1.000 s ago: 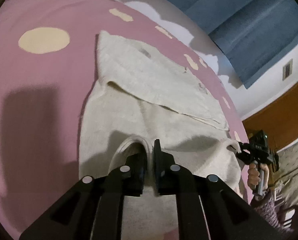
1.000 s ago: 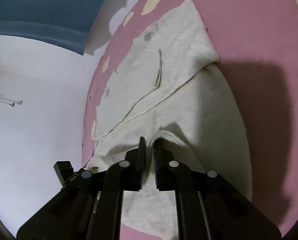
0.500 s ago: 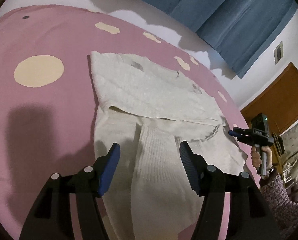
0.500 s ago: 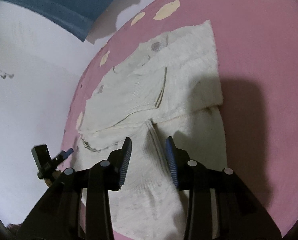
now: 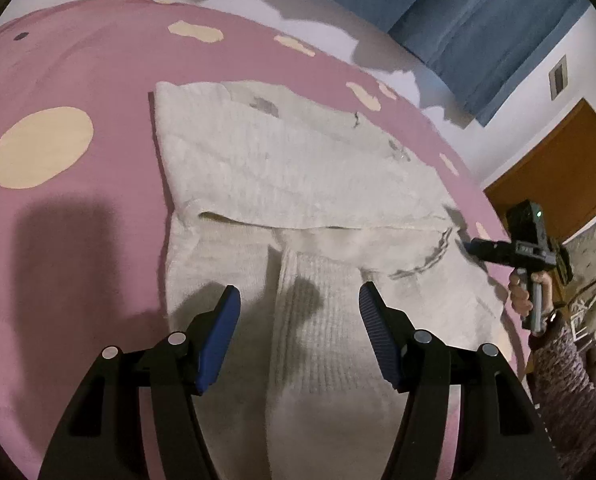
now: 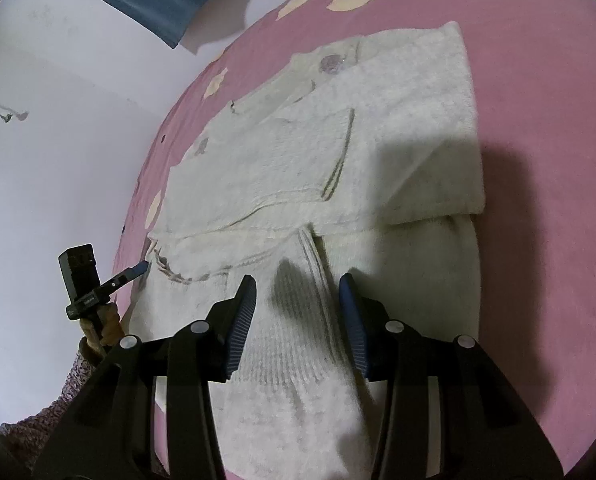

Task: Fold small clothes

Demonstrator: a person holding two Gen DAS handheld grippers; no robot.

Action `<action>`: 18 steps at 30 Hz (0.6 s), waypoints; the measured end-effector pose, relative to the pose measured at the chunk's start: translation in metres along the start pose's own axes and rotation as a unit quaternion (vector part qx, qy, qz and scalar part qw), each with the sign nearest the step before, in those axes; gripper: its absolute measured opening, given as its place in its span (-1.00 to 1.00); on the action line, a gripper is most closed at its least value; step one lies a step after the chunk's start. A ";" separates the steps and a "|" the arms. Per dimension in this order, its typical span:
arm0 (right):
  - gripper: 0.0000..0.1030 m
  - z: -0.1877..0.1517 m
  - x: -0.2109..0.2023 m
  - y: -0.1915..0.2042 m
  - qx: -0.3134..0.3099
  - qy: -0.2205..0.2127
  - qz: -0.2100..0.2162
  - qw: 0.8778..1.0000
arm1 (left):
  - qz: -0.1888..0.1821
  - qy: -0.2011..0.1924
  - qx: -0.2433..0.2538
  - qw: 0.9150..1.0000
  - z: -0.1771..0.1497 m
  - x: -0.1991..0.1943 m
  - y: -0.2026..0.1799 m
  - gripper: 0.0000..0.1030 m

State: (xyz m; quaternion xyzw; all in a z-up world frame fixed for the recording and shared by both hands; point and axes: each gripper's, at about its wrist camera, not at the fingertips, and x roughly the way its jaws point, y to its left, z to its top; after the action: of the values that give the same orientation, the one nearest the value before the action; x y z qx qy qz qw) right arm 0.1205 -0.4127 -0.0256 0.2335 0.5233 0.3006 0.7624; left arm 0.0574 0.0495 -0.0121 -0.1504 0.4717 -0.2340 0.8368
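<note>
A cream knit garment [image 5: 298,168] lies partly folded on the pink bed cover [image 5: 77,60], its upper part doubled over. A ribbed sleeve [image 5: 318,340] runs toward me across the lower part. My left gripper [image 5: 298,292] hovers open over this sleeve, blue pads wide apart and touching nothing. In the right wrist view the same garment [image 6: 338,152] and sleeve [image 6: 293,344] lie below my right gripper [image 6: 298,280]. Its jaws are opening, and nothing is pressed between them. Each gripper shows in the other's view, at the garment's side edge: right gripper [image 5: 474,246], left gripper [image 6: 137,270].
The pink cover carries cream dots [image 5: 41,148] and extends well beyond the garment on both sides. Blue curtains [image 5: 478,12] and a white wall [image 6: 57,140] stand behind the bed. A wooden door [image 5: 558,168] is at the right. A person's knitted sleeve [image 5: 558,380] shows beside the bed.
Both grippers were shut on folds of the garment a second ago. They have let go and opened, and pulled slightly back. The sleeve now lies flat on the garment.
</note>
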 end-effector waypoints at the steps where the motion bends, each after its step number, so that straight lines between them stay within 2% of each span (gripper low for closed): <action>1: -0.17 0.000 0.000 0.000 0.000 0.000 0.000 1.000 | 0.001 0.003 0.001 1.000 0.001 0.002 0.000 0.19; 5: -0.15 0.002 0.004 0.001 -0.002 0.004 0.004 1.000 | 0.000 0.021 0.012 1.000 0.004 0.007 0.000 0.17; 9: -0.16 0.003 0.008 0.005 -0.017 0.008 -0.001 1.000 | 0.008 0.040 0.044 0.998 0.005 0.014 -0.010 -0.19; 12: -0.16 0.004 0.010 0.009 -0.026 0.008 -0.009 1.000 | 0.027 0.044 0.064 0.997 0.005 0.019 -0.014 -0.27; 14: -0.22 0.004 0.012 0.014 -0.039 0.009 -0.020 0.999 | 0.031 0.045 0.067 0.996 0.006 0.020 -0.015 -0.32; 16: -0.46 0.002 0.013 0.018 -0.056 0.011 -0.035 0.998 | 0.038 0.047 0.072 0.996 0.007 0.022 -0.016 -0.42; 18: -0.56 0.000 0.016 0.023 -0.073 0.013 -0.053 0.996 | 0.050 0.050 0.082 0.994 0.007 0.023 -0.019 -0.49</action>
State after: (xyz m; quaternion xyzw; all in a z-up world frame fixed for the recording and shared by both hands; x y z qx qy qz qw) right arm 0.1194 -0.3853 -0.0208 0.1456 0.5215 0.2999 0.7855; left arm 0.0692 0.0211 -0.0163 -0.0454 0.4987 -0.2371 0.8325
